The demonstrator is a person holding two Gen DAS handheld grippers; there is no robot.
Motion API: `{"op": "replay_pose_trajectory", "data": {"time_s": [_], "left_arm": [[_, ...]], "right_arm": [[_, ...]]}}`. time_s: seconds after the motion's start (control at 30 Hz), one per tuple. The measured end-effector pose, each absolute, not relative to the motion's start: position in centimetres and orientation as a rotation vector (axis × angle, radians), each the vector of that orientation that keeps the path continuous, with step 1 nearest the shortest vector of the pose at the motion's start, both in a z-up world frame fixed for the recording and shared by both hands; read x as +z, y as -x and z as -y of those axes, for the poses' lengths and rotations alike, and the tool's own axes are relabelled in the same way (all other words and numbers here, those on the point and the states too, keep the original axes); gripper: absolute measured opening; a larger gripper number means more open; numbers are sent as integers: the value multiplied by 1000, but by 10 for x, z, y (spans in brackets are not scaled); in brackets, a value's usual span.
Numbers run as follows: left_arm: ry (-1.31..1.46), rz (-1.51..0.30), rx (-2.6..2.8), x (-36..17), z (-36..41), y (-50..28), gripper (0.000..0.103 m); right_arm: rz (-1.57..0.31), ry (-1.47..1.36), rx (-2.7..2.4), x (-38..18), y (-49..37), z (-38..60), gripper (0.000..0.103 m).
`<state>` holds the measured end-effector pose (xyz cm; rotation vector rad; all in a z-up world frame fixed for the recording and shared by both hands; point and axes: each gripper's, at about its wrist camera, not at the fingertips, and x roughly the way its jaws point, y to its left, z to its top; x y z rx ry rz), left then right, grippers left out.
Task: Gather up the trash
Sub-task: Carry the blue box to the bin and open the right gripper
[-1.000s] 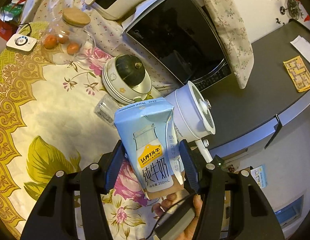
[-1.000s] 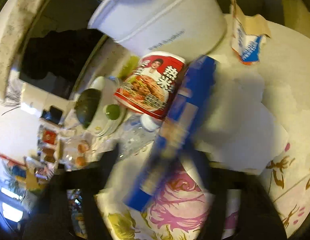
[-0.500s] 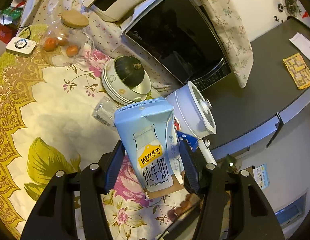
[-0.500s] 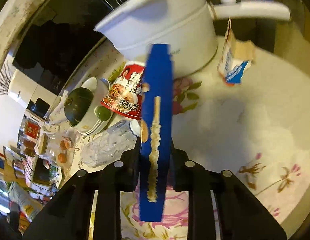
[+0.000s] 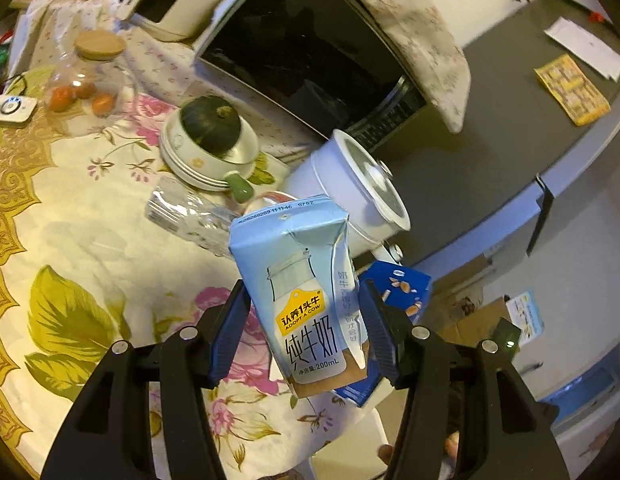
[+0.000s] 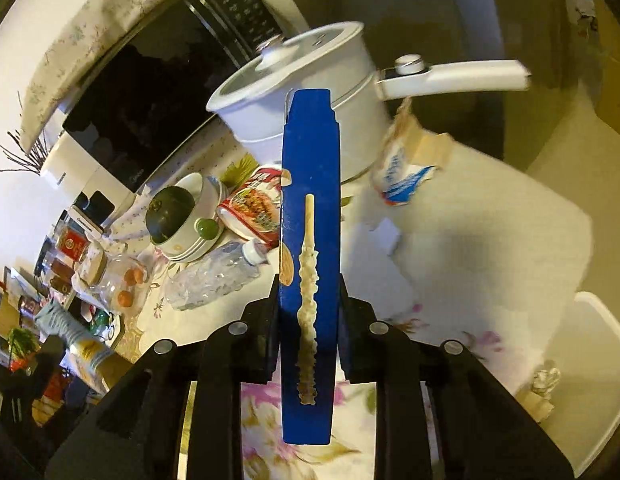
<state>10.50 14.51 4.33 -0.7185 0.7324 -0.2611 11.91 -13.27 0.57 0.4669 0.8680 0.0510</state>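
Observation:
My left gripper point(image 5: 304, 332) is shut on a pale blue milk carton point(image 5: 298, 292), held upright above the flowered tablecloth point(image 5: 70, 208). My right gripper point(image 6: 308, 316) is shut on a flat blue snack box point(image 6: 310, 248), seen edge-on and lifted clear of the table. That blue box point(image 5: 402, 292) also shows just behind the carton in the left wrist view. On the table lie a crushed clear plastic bottle point(image 6: 214, 276), a red instant-noodle cup point(image 6: 254, 204) on its side, and a torn blue-and-white wrapper point(image 6: 402, 176).
A white lidded pot point(image 6: 302, 96) with a long handle stands behind the noodle cup. Stacked bowls point(image 5: 202, 156) hold a dark green squash. A glass jar point(image 5: 90, 76) with a wooden lid, a black-fronted oven point(image 5: 302, 52) and a grey counter point(image 5: 510, 92) lie beyond.
My right gripper closed on the blue box, turned it edge-on and lifted it off the table. The left gripper drifted sideways, still gripping the carton.

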Motion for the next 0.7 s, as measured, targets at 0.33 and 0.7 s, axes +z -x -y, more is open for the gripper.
{"op": "replay_pose_trajectory", "data": {"time_s": [0.33,0.7], "left_arm": [[659,-794,-363,35,-94,-98,55],[588,-888,-470,19,-30,-91,55]], "right_arm": [[-850,-452,-61,11,-49,217,22],[-958,-385,-246,-23,20,287,22]]}}
